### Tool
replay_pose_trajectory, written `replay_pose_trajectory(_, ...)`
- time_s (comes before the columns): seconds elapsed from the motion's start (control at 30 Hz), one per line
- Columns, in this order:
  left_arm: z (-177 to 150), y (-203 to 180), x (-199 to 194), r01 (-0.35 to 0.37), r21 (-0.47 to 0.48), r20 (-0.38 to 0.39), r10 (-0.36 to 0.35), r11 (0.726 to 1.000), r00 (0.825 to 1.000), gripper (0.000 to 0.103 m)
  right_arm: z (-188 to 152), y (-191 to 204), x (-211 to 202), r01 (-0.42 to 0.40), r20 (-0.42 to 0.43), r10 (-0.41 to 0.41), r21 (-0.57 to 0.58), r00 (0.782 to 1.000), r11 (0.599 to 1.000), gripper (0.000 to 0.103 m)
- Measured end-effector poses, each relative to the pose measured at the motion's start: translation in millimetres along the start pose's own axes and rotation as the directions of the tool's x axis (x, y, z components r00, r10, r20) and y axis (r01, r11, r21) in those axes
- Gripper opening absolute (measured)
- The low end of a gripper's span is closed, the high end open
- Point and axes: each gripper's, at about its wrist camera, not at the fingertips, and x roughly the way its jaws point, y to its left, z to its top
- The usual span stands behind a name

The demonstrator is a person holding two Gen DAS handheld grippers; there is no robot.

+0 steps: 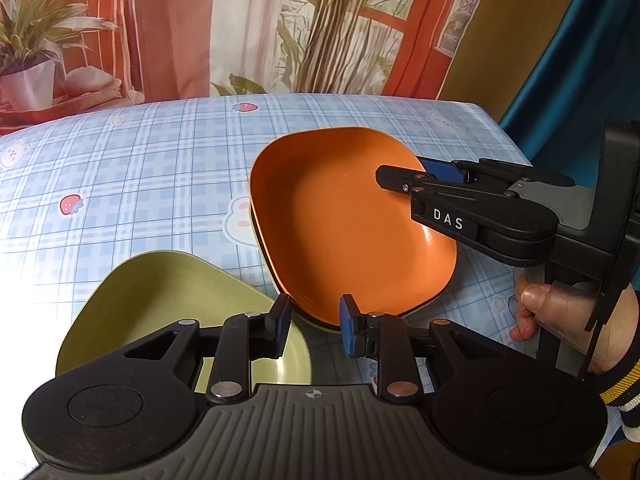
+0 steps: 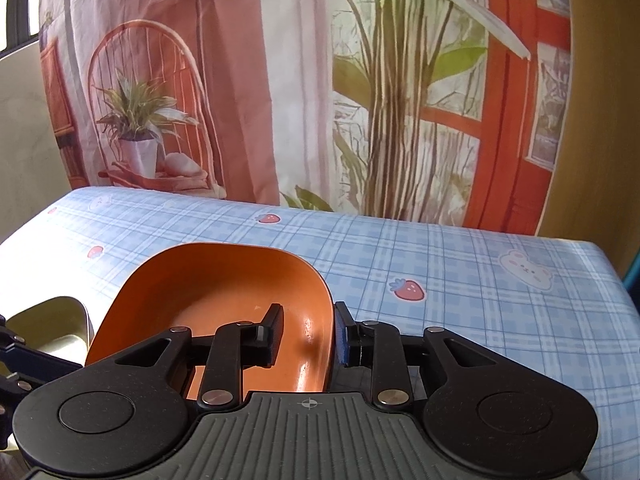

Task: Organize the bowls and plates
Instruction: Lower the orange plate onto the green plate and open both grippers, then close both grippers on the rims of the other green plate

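1. Counter (image 1: pixel 140 168): orange dish (image 1: pixel 340 220) sits mid-cloth, nested on a lower dish (image 1: pixel 262 242). Green dish (image 1: pixel 168 300) is just beside it.
2. Orange dish: probably rigid, light and glossy, so slippery. Could chip if dropped. Pinch the raised rim wall.
3. Right tool (image 2: pixel 308 312): apart, astride the right rim, inner pad clear of the wall.
4. Left tool (image 1: pixel 314 312): apart, at the near corner.

A right gripper (image 2: pixel 306 332) reaches over a blue checked tablecloth (image 2: pixel 460 280). Its two fingers straddle the right wall of an orange bowl (image 2: pixel 216 284), a narrow gap showing at each pad. At nine o'clock sits a green dish (image 2: pixel 52 320).
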Motion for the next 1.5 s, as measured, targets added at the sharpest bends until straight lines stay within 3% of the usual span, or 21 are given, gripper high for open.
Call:
replay_pose_trajectory(0.6, -1.6, -0.8, -1.3, 0.006, 0.003, 0.001, -0.006, 1.0, 1.0, 0.033, -5.2, 9.1, 1.0, 0.048, -0.01, -0.049, -0.073, 0.999, 0.996, 0.026)
replay_pose_trajectory(0.67, -1.8, -0.5, -2.7, 0.003, 0.002, 0.008, -0.003, 1.0, 1.0, 0.038, -4.5, 10.3, -0.8, 0.054, -0.004, -0.054, -0.073, 0.999, 0.996, 0.026)
replay_pose_trajectory(0.77, -1.3, 3.0, -10.7, 0.008, -0.01, 0.035, -0.007, 1.0, 0.999, 0.056, -1.7, 12.5, -7.1, 0.066, 0.013, -0.065, -0.075, 0.998, 0.995, 0.029)
replay_pose_trajectory(0.87, 0.0, 12.3, -23.2, 0.031, -0.038, 0.084, -0.028, 0.999, 0.996, 0.064, 2.3, 15.0, -18.0, 0.07, 0.039, -0.068, -0.069, 0.997, 0.995, 0.034)
replay_pose_trajectory(0.93, 0.4, 21.9, -31.4, 0.033, -0.062, 0.113, -0.026, 0.997, 0.993, 0.077, 4.7, 16.7, -26.4, 0.072, 0.05, -0.069, -0.047, 0.996, 0.996, 0.038)
replay_pose_trajectory(1.1, -1.8, 45.1, -52.4, -0.016, -0.021, 0.154, 0.019, 1.0, 0.988, 0.077, 2.7, 25.0, -49.3, 0.053, 0.078, -0.055, 0.032, 0.995, 0.998, 0.04)
replay_pose_trajectory(1.27, -8.3, 70.7, -65.1, -0.072, 0.022, 0.147, 0.068, 0.997, 0.987, 0.076, -10.4, 48.7, -66.4, 0.007, 0.074, -0.012, 0.071, 0.997, 0.997, 0.04)
replay_pose_trajectory(1.5, -16.7, 112.9, -55.4, -0.06, -0.026, 0.089, 0.062, 0.998, 0.994, 0.072, -36.3, 89.0, -78.5, -0.039, 0.026, 0.036, 0.115, 0.999, 0.993, 0.04)
